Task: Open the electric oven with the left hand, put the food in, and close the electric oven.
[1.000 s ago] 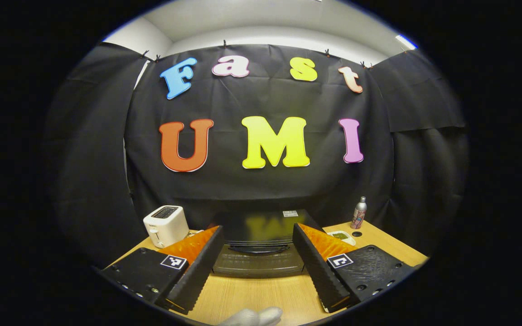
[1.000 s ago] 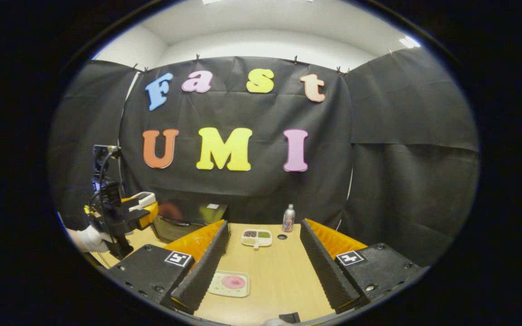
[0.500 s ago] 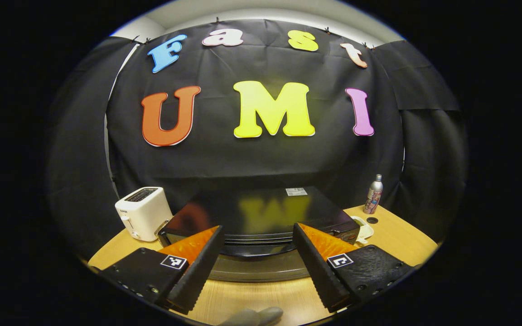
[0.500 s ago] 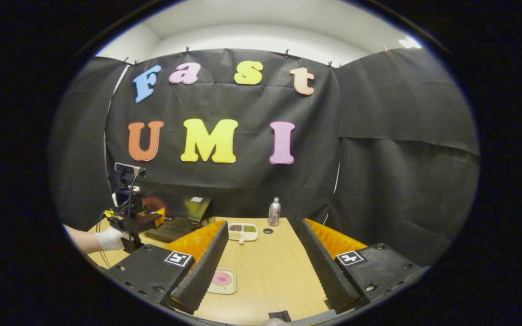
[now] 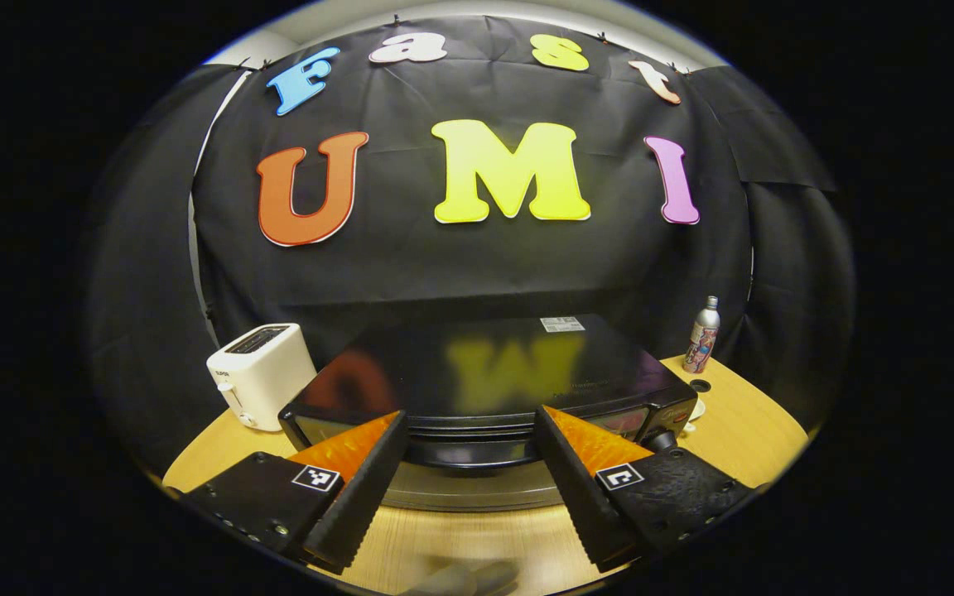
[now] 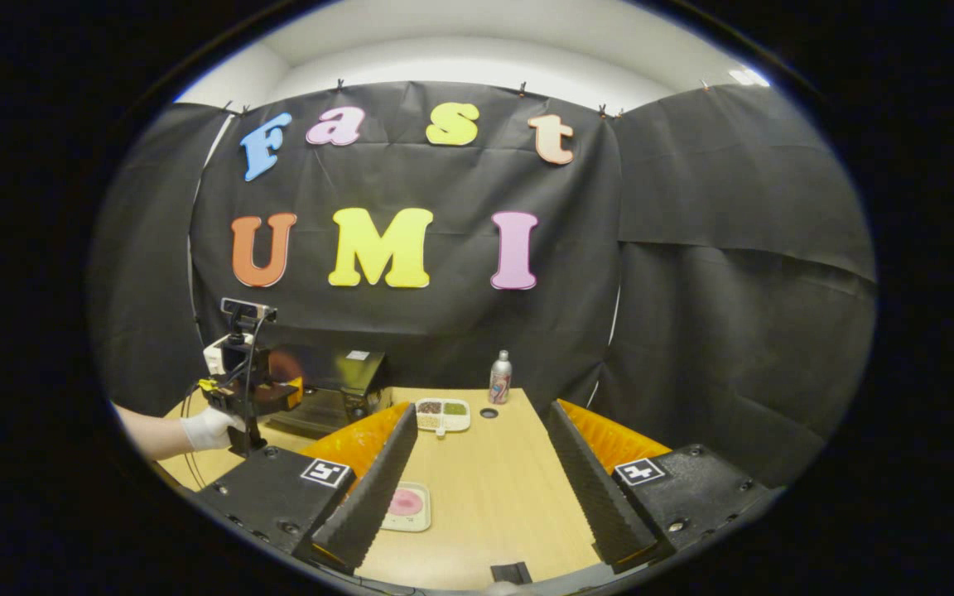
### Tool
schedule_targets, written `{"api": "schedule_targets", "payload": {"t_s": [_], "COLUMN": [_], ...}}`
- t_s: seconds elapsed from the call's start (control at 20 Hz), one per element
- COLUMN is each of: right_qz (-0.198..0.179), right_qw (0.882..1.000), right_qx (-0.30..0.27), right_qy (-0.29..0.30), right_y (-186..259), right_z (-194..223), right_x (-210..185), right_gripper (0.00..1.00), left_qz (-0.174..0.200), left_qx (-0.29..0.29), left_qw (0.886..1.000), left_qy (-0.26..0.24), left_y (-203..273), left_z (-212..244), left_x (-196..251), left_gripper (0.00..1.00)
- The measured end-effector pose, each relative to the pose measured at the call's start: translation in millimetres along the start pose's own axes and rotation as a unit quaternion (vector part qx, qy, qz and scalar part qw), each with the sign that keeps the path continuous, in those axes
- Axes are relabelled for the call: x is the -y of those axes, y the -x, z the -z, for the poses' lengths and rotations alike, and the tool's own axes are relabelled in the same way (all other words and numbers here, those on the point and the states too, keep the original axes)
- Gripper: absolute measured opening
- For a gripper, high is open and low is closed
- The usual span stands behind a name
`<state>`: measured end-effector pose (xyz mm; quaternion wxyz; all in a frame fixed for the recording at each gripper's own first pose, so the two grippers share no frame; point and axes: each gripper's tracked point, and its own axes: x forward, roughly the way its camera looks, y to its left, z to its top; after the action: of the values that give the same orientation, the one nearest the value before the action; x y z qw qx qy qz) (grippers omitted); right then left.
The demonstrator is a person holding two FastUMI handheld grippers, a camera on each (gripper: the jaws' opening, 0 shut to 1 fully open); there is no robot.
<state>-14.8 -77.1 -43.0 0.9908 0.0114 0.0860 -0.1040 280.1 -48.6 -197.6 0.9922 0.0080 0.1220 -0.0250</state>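
Left gripper view puts the left gripper (image 5: 470, 463) right up at the front of the black electric oven (image 5: 493, 372), its two fingers spread wide with the door handle (image 5: 473, 451) lying between them and nothing yet clasped. From where I stand this looks like the opening step, just at the reach-in: the door seems shut (though the front is so near and dark that I can't be sure of the seam). The next move, I'd say, calls for the jaws to settle over the handle bar, close on it, and then pull out and down along the door's swing. Room matters there, since the door will need the bare strip of wooden table (image 5: 717, 422) in front of the oven, and the gripper sits over that very strip. A white toaster (image 5: 260, 374) stands just beside the oven on one side, a slim bottle (image 5: 701, 335) near the other, both out of the door's way. In the right gripper view the right gripper (image 6: 477, 497) waits well apart, fingers likewise open and empty, with the food, a pink piece on a small plate (image 6: 407, 503), lying on the table just beside its near finger. A divided tray (image 6: 442, 414) and the table's near edge leave an open lane toward the oven.
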Motion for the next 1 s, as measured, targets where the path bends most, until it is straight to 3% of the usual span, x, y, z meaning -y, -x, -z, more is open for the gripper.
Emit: {"api": "schedule_targets", "payload": {"t_s": [0.7,1.0], "right_qz": [-0.022,-0.031], "right_qw": [1.000,0.999], "right_qx": [-0.008,-0.018], "right_qy": [-0.018,-0.020], "right_y": [22.5,28.7], "right_z": [13.2,24.4], "right_x": [-18.4,-23.8], "right_gripper": [0.97,0.97], "left_qz": [0.038,0.031], "left_qx": [-0.054,-0.070], "left_qw": [0.998,0.997], "left_qy": [0.003,0.003], "left_y": [48.0,73.7], "left_z": [29.6,55.5], "left_x": [9.2,9.6], "left_gripper": [0.96,0.96]}}
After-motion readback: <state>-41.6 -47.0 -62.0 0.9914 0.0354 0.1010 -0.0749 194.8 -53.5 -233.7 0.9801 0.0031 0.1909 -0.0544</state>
